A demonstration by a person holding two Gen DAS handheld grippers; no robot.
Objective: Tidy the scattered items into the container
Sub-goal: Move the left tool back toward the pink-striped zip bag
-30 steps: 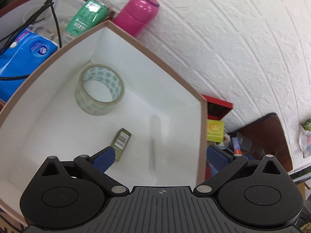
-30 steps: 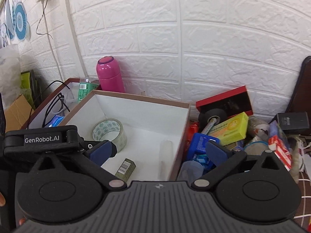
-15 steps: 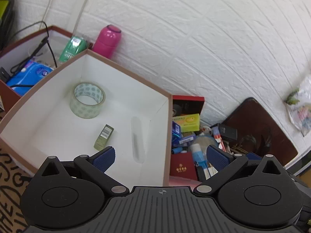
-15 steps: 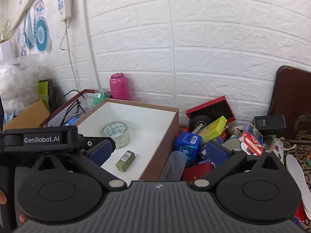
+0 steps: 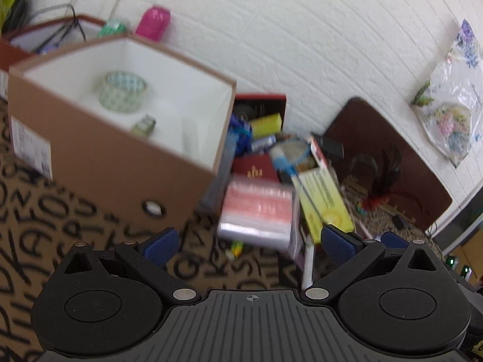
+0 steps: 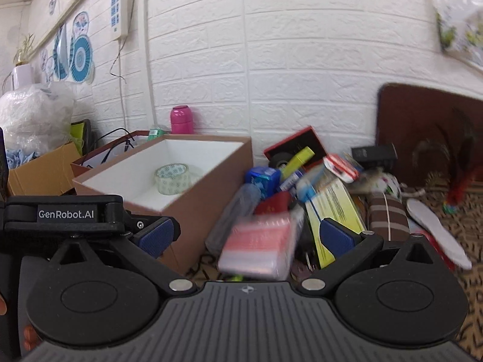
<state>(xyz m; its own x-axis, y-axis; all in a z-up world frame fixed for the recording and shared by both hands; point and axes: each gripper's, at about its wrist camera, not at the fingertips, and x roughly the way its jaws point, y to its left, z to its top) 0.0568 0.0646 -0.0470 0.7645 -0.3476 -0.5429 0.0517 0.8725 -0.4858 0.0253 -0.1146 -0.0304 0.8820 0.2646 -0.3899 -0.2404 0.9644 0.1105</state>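
Left wrist view: the left gripper [image 5: 247, 242] hangs with jaws wide and empty above the patterned cloth [image 5: 60, 211]. Ahead, a pink packet in clear plastic [image 5: 256, 211] lies beside the brown cardboard box with white lining [image 5: 105, 157], which holds a clear tape roll [image 5: 123, 95]. The film looks slippery; a shallow pinch could let it slide.

Right wrist view: the right gripper [image 6: 250, 236] is also spread wide and empty, facing the same packet [image 6: 256, 247] at the foot of the heaped clutter [image 6: 305, 181]. Both reaching together risks a collision or toppling the pile.

- Left tongs [image 5: 246, 244]: matte black body with ribbed grey centre, two round black discs, silver pivot screws, blue textured fingertip pads [image 5: 158, 246].
- Right tongs [image 6: 247, 238]: same build; beside them, a black block lettered "GenRobot.AI" in white.
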